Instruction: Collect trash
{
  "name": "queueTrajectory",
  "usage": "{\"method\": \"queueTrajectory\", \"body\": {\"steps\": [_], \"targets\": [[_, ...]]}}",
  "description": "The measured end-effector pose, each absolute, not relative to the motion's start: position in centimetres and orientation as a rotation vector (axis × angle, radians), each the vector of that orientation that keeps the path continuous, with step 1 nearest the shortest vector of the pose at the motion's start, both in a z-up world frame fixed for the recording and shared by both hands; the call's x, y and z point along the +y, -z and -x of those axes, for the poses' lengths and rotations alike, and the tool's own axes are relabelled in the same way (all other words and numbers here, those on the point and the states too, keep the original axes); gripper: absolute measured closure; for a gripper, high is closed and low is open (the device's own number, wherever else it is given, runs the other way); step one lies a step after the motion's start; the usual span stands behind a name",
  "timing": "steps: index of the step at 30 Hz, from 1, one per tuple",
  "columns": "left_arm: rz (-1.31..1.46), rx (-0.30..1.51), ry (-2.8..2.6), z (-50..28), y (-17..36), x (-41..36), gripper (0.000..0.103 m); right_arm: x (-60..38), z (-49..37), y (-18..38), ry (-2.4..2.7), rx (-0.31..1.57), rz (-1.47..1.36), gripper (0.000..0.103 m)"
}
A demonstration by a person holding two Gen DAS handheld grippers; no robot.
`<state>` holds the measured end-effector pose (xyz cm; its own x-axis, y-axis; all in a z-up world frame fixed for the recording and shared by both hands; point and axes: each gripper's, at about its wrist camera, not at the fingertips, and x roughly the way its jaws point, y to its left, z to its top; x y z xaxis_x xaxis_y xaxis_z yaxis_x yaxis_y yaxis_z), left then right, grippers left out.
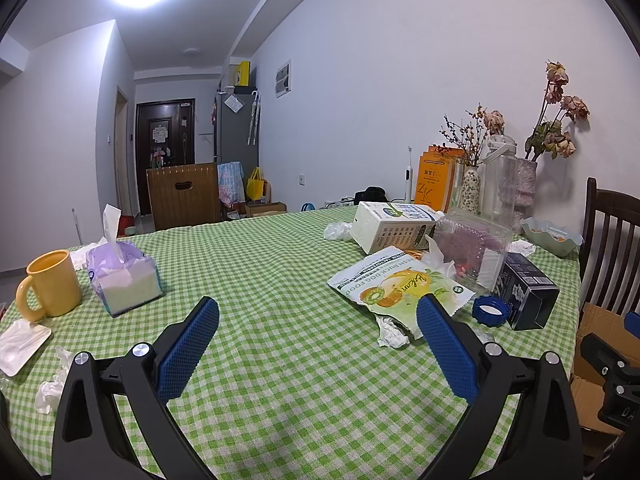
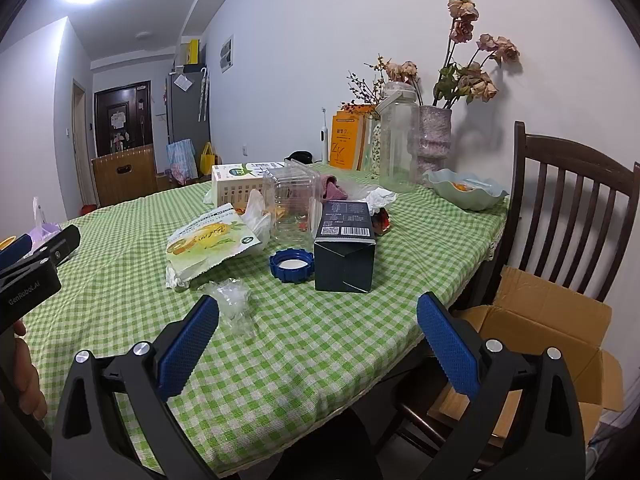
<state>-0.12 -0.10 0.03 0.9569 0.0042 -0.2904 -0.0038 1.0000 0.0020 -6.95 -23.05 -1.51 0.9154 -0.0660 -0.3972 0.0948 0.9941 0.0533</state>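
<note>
Two grippers, left gripper [image 1: 318,310] and right gripper [image 2: 318,307], both spread wide, holding nothing. Trash heaped on checked table [image 2: 320,352]: food pouch [image 2: 210,242], dark carton [image 2: 345,248], blue lid [image 2: 291,265], clear tub [image 2: 292,204] with blurred contents. Cardboard box [image 2: 540,320] beside table, interior hidden.

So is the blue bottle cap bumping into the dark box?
Apart. In the right wrist view a strip of green checked tablecloth shows between the blue cap and the dark box.
</note>
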Motion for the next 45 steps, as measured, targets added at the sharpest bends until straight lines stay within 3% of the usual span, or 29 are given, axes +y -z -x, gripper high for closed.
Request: {"method": "queueTrajectory", "body": {"steps": [45], "targets": [[0.007,0.296,-0.026,0.2,-0.2,0.5,0.007,-24.7,8.6,1.2,0.094,0.370,-0.055,0.008]]}}
